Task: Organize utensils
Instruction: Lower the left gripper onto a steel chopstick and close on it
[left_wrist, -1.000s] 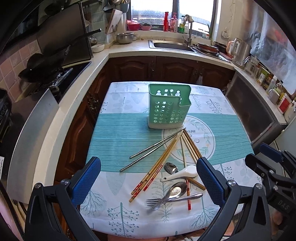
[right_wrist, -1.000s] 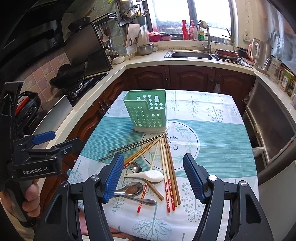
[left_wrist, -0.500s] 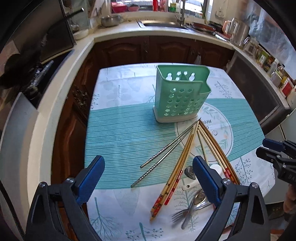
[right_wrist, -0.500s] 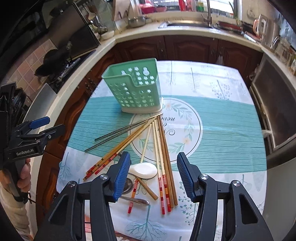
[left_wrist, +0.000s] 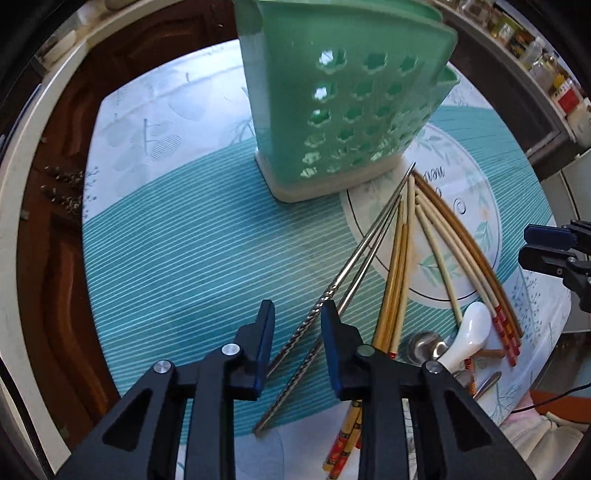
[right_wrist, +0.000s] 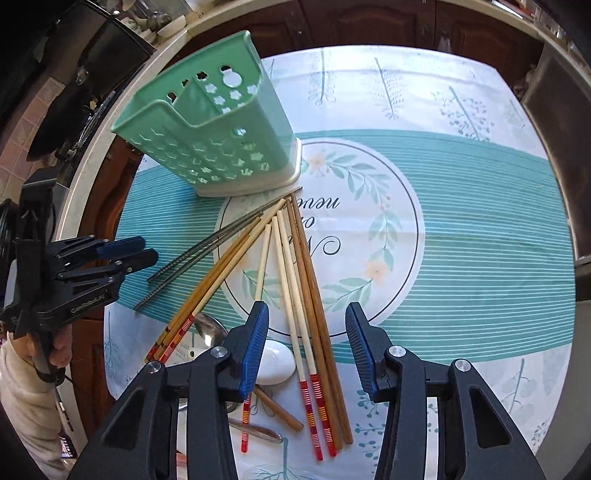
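A green perforated utensil holder (left_wrist: 347, 107) stands on the teal tablecloth; it also shows in the right wrist view (right_wrist: 218, 136). Two steel chopsticks (left_wrist: 354, 266) lie fanned from its base beside several bamboo and wooden chopsticks (right_wrist: 295, 280). My left gripper (left_wrist: 295, 325) is low over the steel pair, jaws narrowed around their twisted ends with a gap still showing. My right gripper (right_wrist: 306, 332) is open above the wooden chopsticks. A white ceramic spoon (right_wrist: 275, 363) and metal spoons (left_wrist: 421, 345) lie near the front edge.
The table (right_wrist: 480, 206) has a round leaf print in the middle. Dark wooden cabinets and a pale counter (left_wrist: 14, 206) ring it. A stove with pans (right_wrist: 85, 85) is at the left, jars (left_wrist: 554, 81) at the right.
Both grippers have dropped down and forward toward the table. The left jaws have narrowed from wide open to around the steel chopsticks. The right jaws have narrowed slightly.
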